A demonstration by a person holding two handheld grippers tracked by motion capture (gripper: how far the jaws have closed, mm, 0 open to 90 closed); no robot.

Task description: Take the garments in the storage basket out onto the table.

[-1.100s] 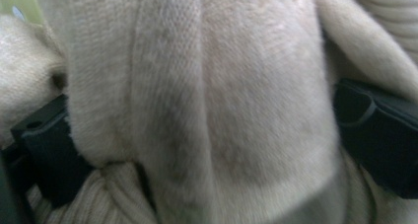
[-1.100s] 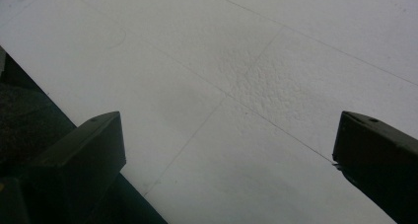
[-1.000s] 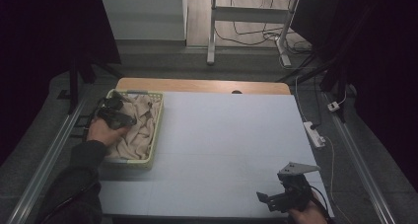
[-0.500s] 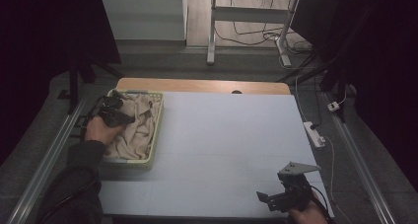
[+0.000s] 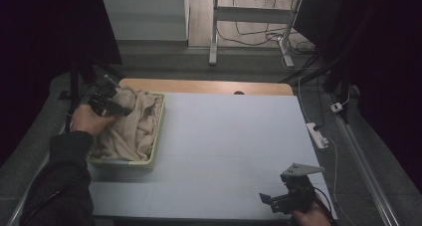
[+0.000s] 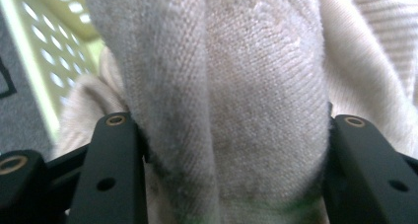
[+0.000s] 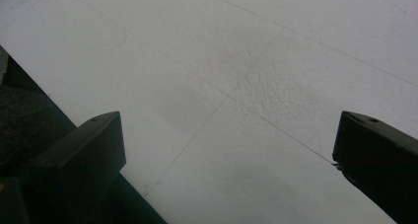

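At the near right edge of the pale tabletop (image 5: 224,136), the right gripper (image 5: 272,201) hovers low with its jaws spread wide and nothing between them. Farther off on the left, a green slotted basket (image 5: 149,159) sits near the tabletop's left edge, heaped with a beige knit cloth (image 5: 134,129). The left gripper (image 5: 124,110) reaches into the basket's far end, its jaws pinching a thick fold of that cloth.

A basket (image 5: 149,159) sits at the table's (image 5: 224,136) left edge with a knit cloth (image 5: 134,129) inside it. The left gripper (image 5: 112,106) is over the basket's far-left corner; the right gripper (image 5: 278,200) is well to the basket's right, at the table's near edge.
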